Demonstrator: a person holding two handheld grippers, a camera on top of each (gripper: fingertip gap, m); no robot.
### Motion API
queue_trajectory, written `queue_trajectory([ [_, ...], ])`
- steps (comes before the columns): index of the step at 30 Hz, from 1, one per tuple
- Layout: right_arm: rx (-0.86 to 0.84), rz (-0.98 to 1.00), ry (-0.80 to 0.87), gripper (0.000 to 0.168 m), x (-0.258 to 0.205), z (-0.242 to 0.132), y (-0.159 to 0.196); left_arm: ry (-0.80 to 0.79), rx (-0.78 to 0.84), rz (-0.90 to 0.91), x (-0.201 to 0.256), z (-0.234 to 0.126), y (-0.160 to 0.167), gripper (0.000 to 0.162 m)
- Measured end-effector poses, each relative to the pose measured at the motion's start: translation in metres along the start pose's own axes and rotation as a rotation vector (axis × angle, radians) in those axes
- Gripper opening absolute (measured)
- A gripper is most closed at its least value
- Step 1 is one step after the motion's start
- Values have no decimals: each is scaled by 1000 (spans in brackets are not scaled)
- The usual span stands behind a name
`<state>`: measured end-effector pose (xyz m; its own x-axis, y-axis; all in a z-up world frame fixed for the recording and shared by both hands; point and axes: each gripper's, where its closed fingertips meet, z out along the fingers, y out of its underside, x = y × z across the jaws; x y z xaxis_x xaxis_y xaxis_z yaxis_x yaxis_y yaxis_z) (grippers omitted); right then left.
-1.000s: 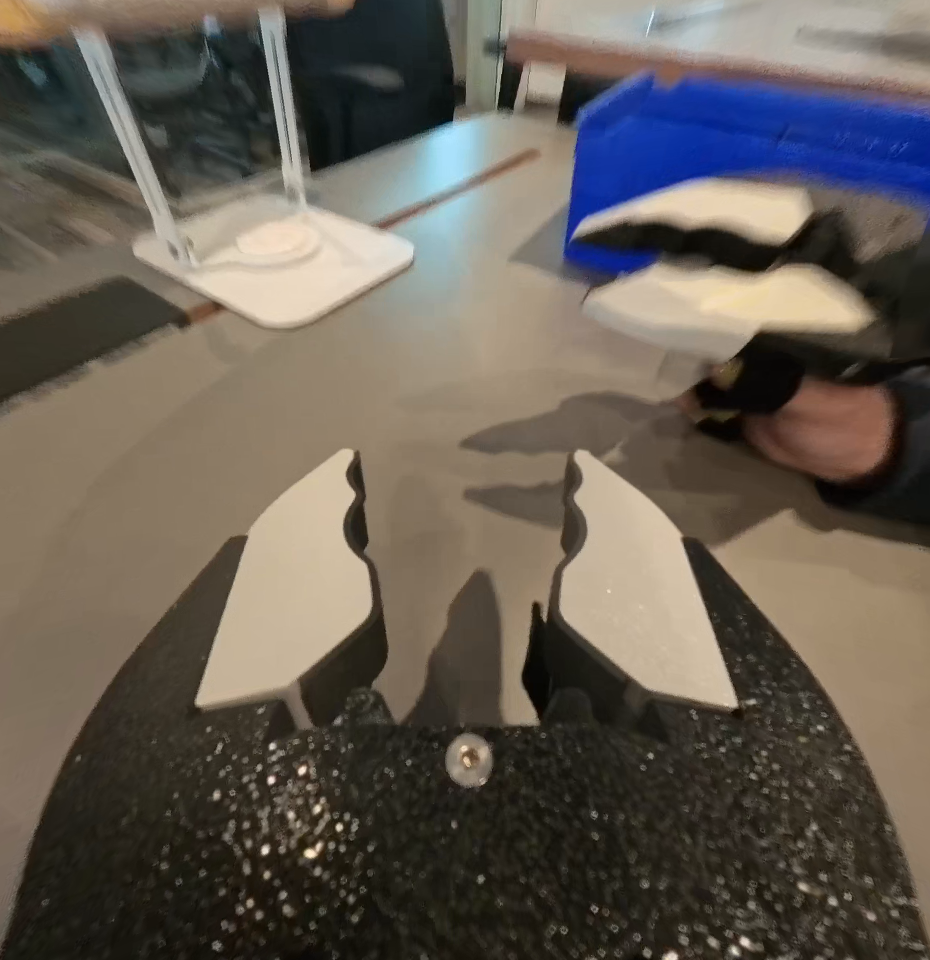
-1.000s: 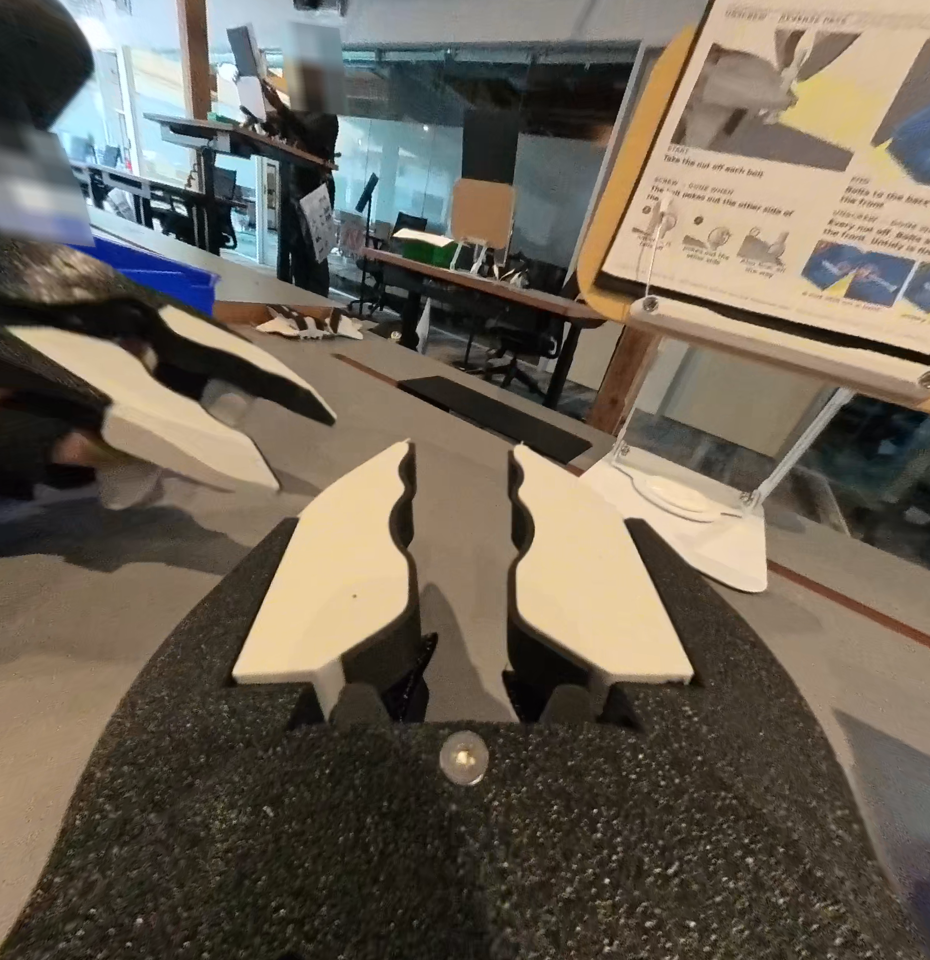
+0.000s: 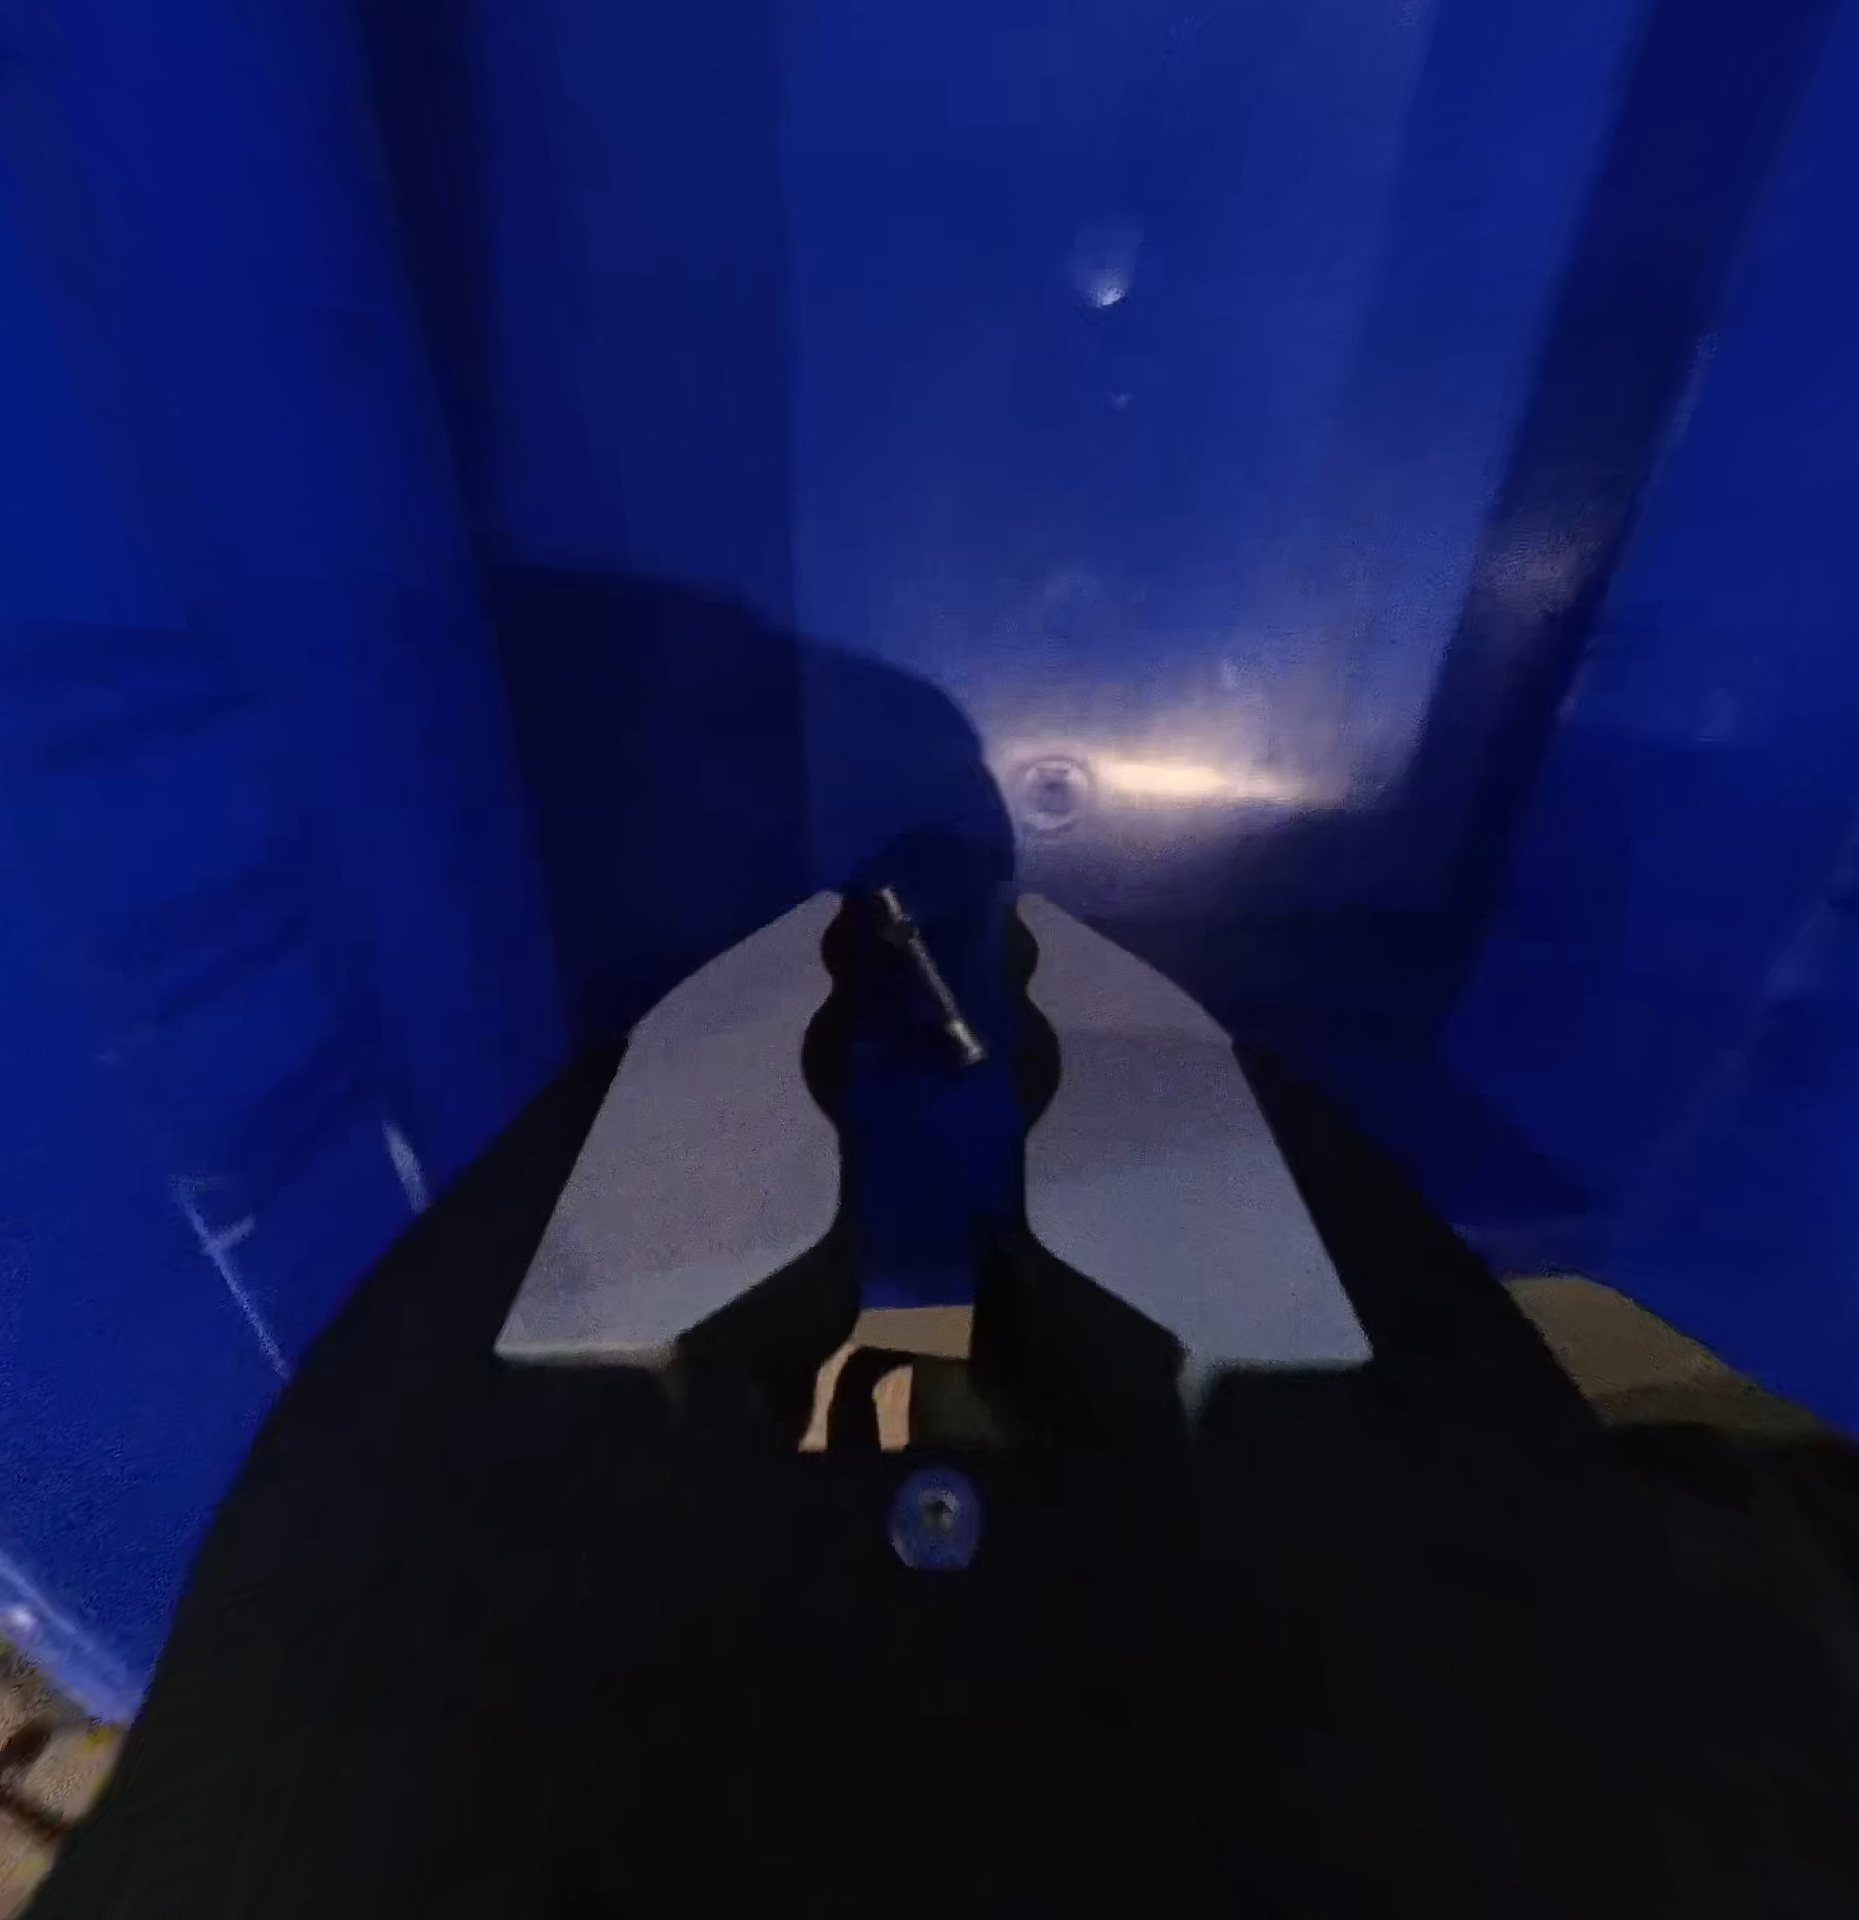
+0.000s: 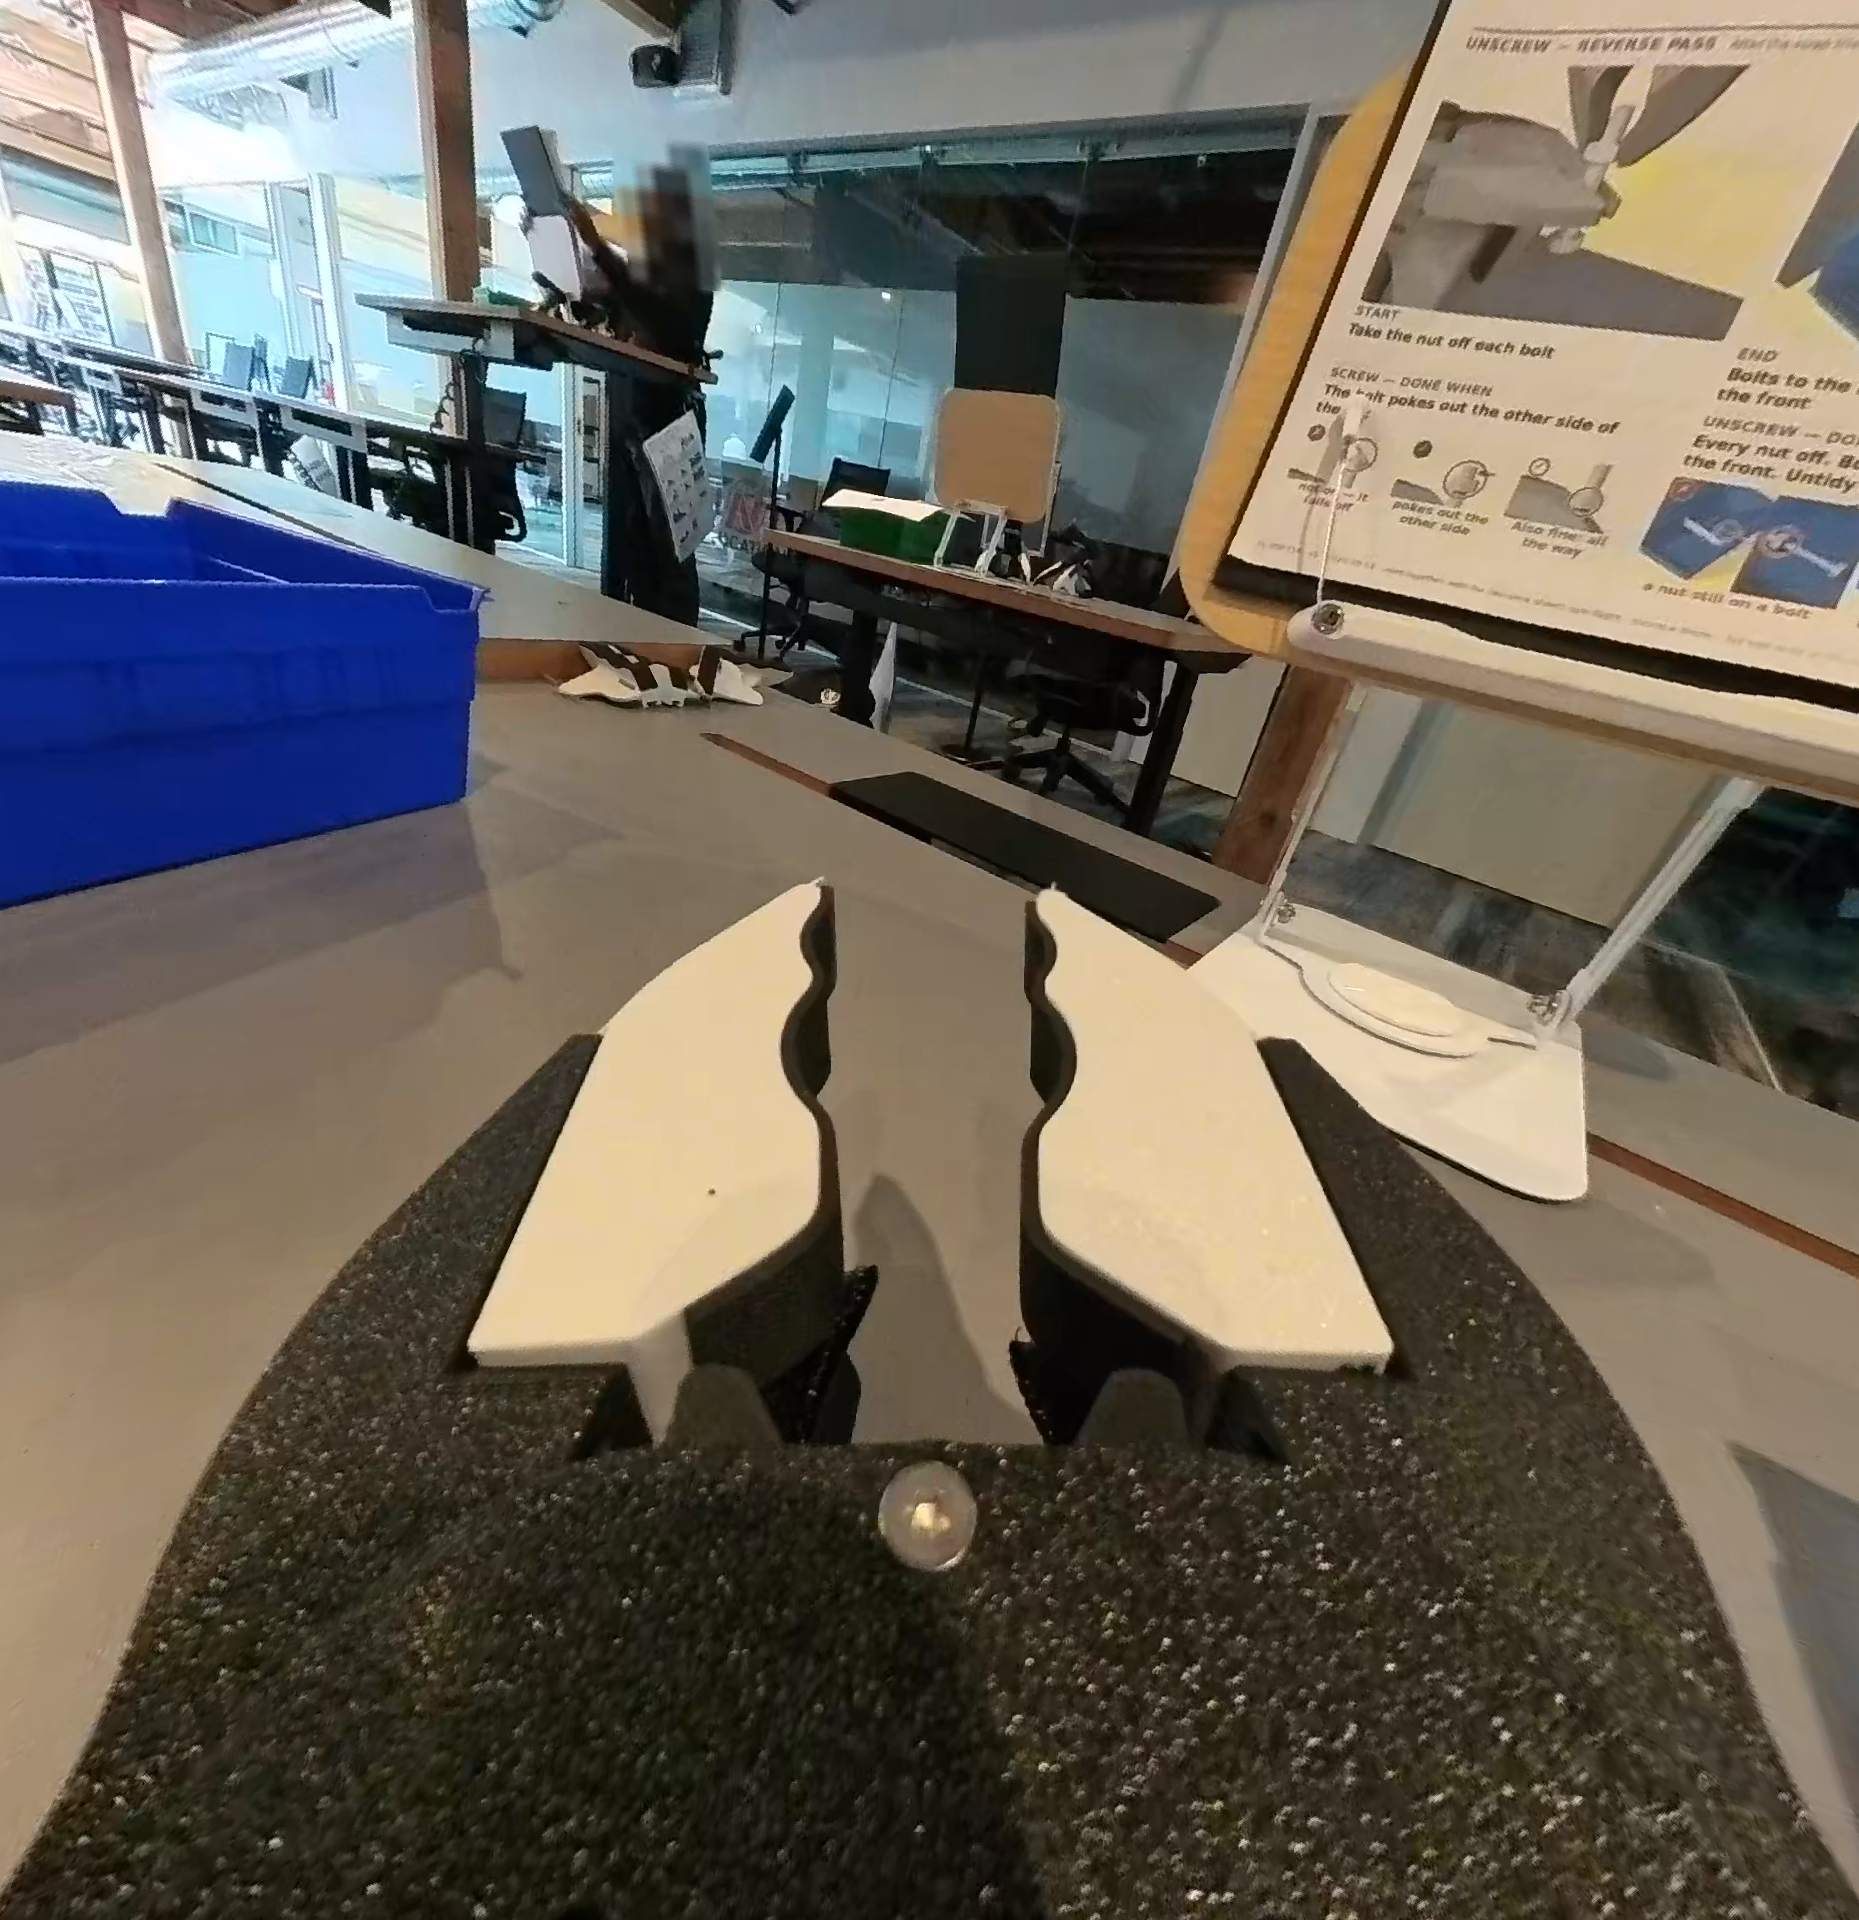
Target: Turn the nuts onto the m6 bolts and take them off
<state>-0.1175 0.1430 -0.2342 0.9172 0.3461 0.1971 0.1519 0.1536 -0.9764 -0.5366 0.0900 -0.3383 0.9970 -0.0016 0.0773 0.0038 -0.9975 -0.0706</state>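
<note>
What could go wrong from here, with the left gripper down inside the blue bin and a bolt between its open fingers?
1. The bolt lies slanted across the gap of the left gripper, so closing may pinch it askew or flick it away.
2. The blue bin is dark and the left wrist view blurred, so aim may be off and the fingers may strike the bin floor.
3. The right gripper sits open and empty over the table, so it cannot steady the bin if it slides.

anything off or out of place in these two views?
Nothing stands out. The left gripper is open inside the blue bin, a dark bolt lying slanted between its fingers. The right gripper is open and empty over the grey table.
</note>
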Motion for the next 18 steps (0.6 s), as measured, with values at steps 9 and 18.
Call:
queue_trajectory([
  [9, 4, -4, -13, 34, -2, 1, -1, 9, -53, -11, 0, 2, 2, 30],
  [18, 7, -19, -10, 32, -3, 0, -2, -91, -131, 18, -3, 5, 4, 24],
])
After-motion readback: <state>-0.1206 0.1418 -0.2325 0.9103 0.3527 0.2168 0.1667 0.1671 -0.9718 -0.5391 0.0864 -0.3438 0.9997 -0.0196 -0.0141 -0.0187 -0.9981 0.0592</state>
